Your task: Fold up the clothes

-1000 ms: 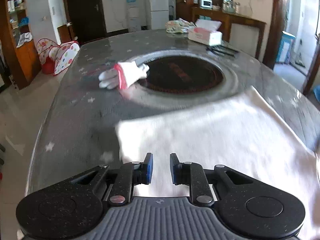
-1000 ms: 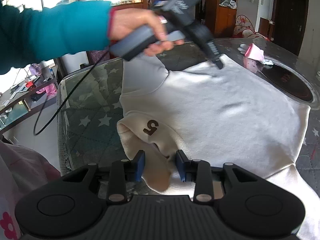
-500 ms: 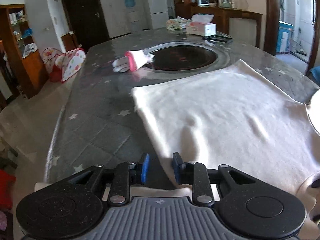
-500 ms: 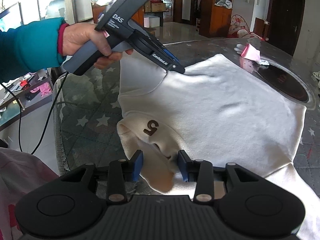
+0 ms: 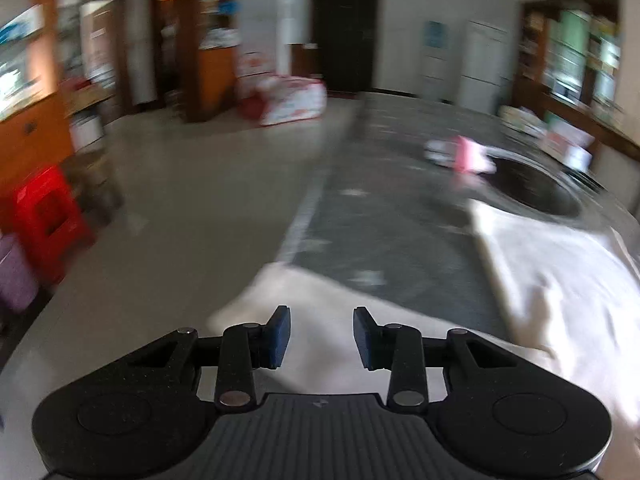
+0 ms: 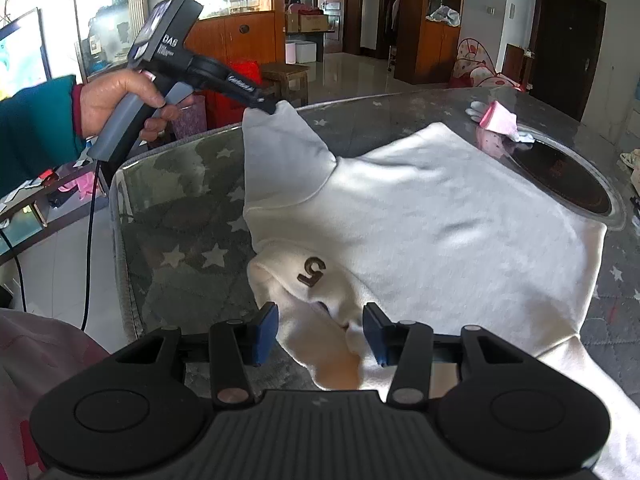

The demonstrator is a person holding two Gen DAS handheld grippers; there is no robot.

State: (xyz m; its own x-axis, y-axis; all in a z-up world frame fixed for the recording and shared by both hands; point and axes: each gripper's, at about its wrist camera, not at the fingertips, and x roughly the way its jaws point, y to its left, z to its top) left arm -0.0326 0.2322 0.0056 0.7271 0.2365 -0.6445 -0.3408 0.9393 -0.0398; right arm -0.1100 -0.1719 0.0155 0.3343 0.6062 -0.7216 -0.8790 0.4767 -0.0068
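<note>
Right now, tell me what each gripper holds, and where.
Nothing: both the left gripper and right gripper are open over the white sweatshirt.

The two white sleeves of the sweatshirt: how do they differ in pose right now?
The left sleeve is lifted off the table, its cuff at the left gripper; the right sleeve lies flat beside the open right gripper. The left sleeve hangs taut; the right sleeve looks slack. Both are plain white.
</note>
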